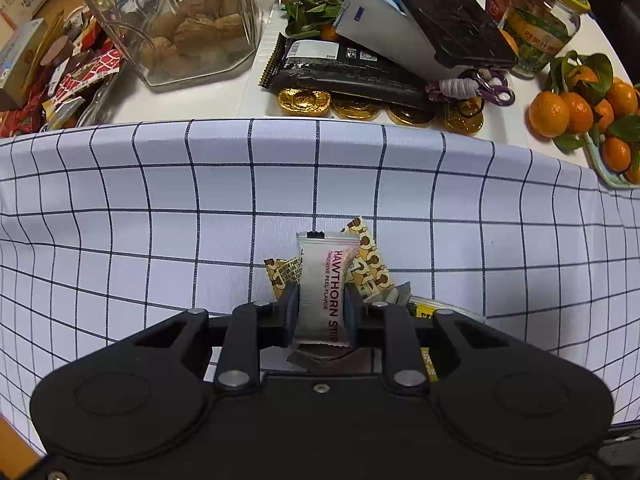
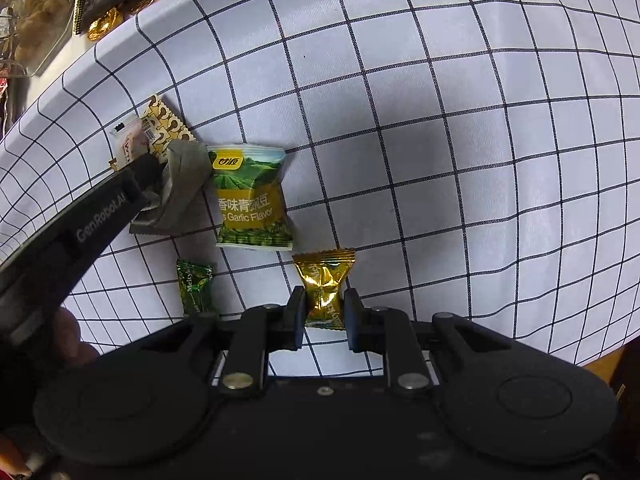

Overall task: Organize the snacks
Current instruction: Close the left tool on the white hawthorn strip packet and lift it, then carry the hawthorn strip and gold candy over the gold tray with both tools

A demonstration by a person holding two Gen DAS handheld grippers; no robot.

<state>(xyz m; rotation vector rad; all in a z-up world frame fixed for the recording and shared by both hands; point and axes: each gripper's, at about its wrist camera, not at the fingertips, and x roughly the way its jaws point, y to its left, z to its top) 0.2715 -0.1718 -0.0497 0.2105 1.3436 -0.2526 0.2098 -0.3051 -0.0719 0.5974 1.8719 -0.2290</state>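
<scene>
In the left wrist view my left gripper (image 1: 322, 300) is shut on a white hawthorn strip packet (image 1: 320, 276), which stands upright between the pads over the checked cloth (image 1: 160, 220). Yellow patterned packets (image 1: 372, 264) lie just behind it. In the right wrist view my right gripper (image 2: 323, 308) is shut on a gold-wrapped candy (image 2: 325, 280). A green pea packet (image 2: 250, 196), a small green candy (image 2: 195, 286) and a grey packet (image 2: 180, 188) lie on the cloth to its left. The left gripper (image 2: 148, 164) reaches into that pile from the left, holding the hawthorn strip packet (image 2: 126, 140).
Beyond the cloth's far edge stand a glass jar of walnuts (image 1: 192, 20), gold foil coins (image 1: 304, 101), a black snack packet (image 1: 344, 72), a yellow-lidded jar (image 1: 544, 20) and leafy tangerines (image 1: 580, 108) on the right. Red wrappers (image 1: 80, 76) pile at the far left.
</scene>
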